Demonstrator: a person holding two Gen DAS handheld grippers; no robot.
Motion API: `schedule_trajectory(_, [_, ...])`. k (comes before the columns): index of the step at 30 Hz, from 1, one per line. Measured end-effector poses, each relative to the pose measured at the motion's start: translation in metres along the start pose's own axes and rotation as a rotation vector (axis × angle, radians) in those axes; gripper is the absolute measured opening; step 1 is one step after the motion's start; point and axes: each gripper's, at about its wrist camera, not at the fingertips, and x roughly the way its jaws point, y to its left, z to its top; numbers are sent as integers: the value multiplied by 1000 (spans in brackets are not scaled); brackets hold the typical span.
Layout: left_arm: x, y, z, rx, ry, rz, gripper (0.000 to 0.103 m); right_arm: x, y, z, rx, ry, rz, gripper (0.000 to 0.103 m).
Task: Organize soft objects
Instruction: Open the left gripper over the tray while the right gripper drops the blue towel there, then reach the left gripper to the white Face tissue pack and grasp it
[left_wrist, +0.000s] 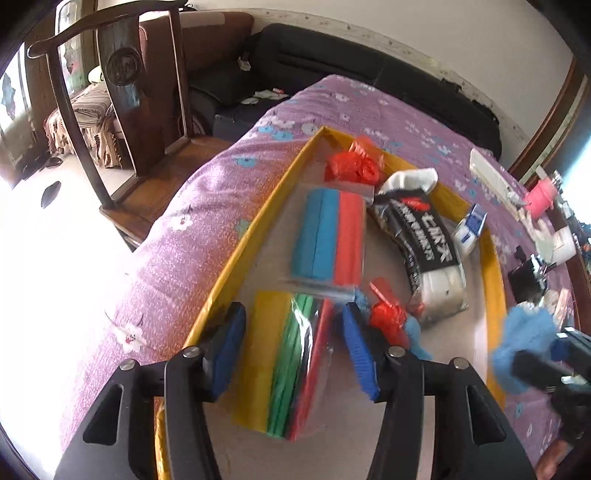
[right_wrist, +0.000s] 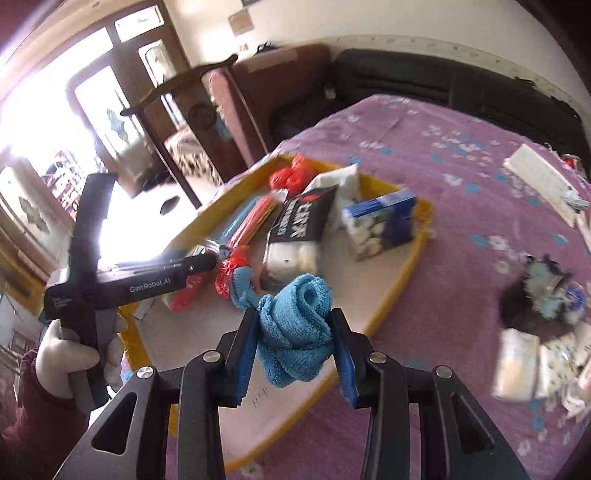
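Right tongs (right_wrist: 295, 343) clamping a rolled blue cloth (right_wrist: 295, 325) above the yellow tray (right_wrist: 402, 273); left tongs (left_wrist: 291, 347) gaping, empty. Likely lowering cloth into tray next.

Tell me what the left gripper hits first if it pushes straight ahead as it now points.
Probably the multicolored foam sheet pack lying in the yellow tray: it sits directly between the open jaws of the left gripper. How far below is unclear.

One yellow-rimmed shallow tray (left_wrist: 225, 273), two packs of coloured foam sheets (left_wrist: 328, 236), two crumpled red plastic bags (left_wrist: 351, 168), one black-labelled pack of white socks (left_wrist: 424, 243), one blue-and-white tissue box (right_wrist: 380, 221), two rolled blue microfibre cloths (right_wrist: 295, 328), one dark wooden chair (left_wrist: 122, 74)
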Motion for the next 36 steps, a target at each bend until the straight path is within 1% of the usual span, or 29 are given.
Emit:
schedule_trajectory(1, [-2, 1, 0, -7, -5, -16, 59, 7, 2, 2, -1, 14, 3, 42])
schedule_trajectory(3, [-10, 1, -3, -18, -29, -37, 61, 21, 3, 5, -2, 41, 6, 42])
schedule_trajectory(4, [-14, 0, -4, -16, -43, -38, 64, 26, 4, 7, -3, 51, 7, 42])
schedule_trajectory(5, [-19, -1, -6, -13, -60, -36, 69, 31, 6, 7, -5, 58, 9, 42])
schedule_trajectory(9, [-42, 1, -14, -24, -125, -48, 78, 41, 14, 8, -22, 66, 3, 43])
schedule_trajectory(11, [-49, 4, -18, -49, -144, -52, 83, 43, 17, 8, -33, 63, -2, 51])
schedule_trajectory(13, [-51, 7, -21, -70, -147, -56, 85, 43, 18, 9, -33, 48, 4, 80])
schedule_trajectory(14, [-52, 8, -23, -76, -145, -59, 85, 38, 19, 9, -36, 30, 14, 83])
schedule_trajectory(18, [-53, 6, -30, -77, -138, -48, 85, 15, 18, 7, -54, -31, -2, 84])
schedule_trajectory(21, [-62, -2, -36, -68, -154, -52, 85, -11, 8, -2, -39, -83, -14, 89])
schedule_trajectory(23, [-68, -11, -38, -51, -168, -66, 85, -32, -3, -13, -25, -124, -32, 90])
schedule_trajectory(24, [-73, -18, -40, -36, -176, -75, 85, -40, -9, -19, -21, -139, -51, 91])
schedule_trajectory(26, [-79, -35, -45, -3, -178, -94, 85, -62, -25, -33, -10, -181, -117, 91])
schedule_trajectory(28, [-82, -51, -50, 33, -171, -114, 85, -86, -46, -52, 7, -228, -191, 93])
schedule_trajectory(31, [-85, -85, -57, 109, -155, -148, 85, -118, -77, -76, 46, -272, -287, 96])
schedule_trajectory(34, [-85, -119, -66, 176, -138, -180, 85, -148, -120, -100, 130, -311, -397, 97])
schedule_trajectory(36, [-82, -141, -72, 205, -116, -206, 85, -164, -144, -113, 197, -341, -427, 97])
